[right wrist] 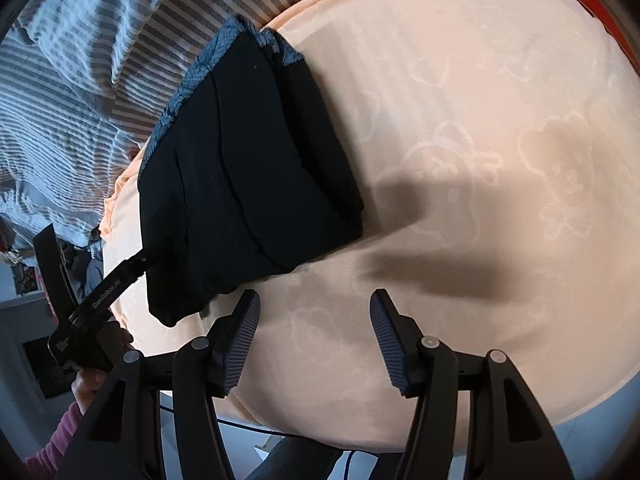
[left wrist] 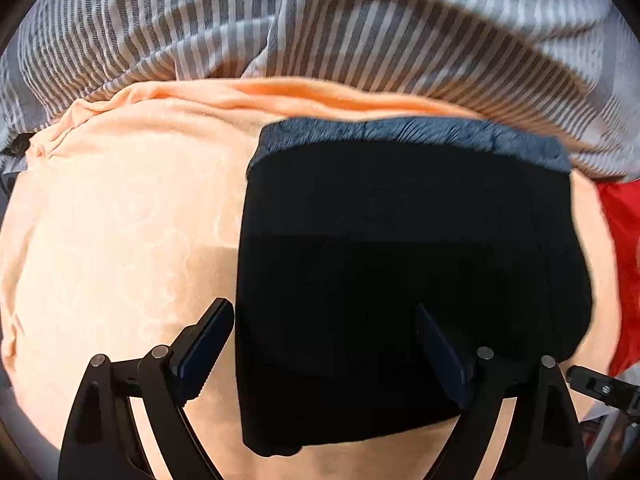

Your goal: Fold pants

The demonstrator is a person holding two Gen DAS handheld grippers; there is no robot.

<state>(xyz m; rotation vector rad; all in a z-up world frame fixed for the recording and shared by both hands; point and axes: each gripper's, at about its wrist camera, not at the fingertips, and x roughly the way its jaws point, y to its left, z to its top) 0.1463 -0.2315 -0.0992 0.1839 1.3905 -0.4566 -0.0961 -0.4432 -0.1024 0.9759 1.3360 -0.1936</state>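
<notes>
Over pants | left gripper wide, straddling edge | right gripper empty

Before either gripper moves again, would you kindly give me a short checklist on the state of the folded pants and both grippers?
1. Pants folded into a compact stack on the peach sheet: ok.
2. Left gripper open, nothing pinched, fingers straddling the stack's near left edge: ok.
3. Right gripper open, only sheet between its fingers, clear of the pants: ok.
4. Grey waistband lies at the far end by the striped bedding: ok.
5. Layers squarely aligned: not ok, the edges are staggered in the right wrist view.
6. Underside free of bunching: cannot tell.
</notes>
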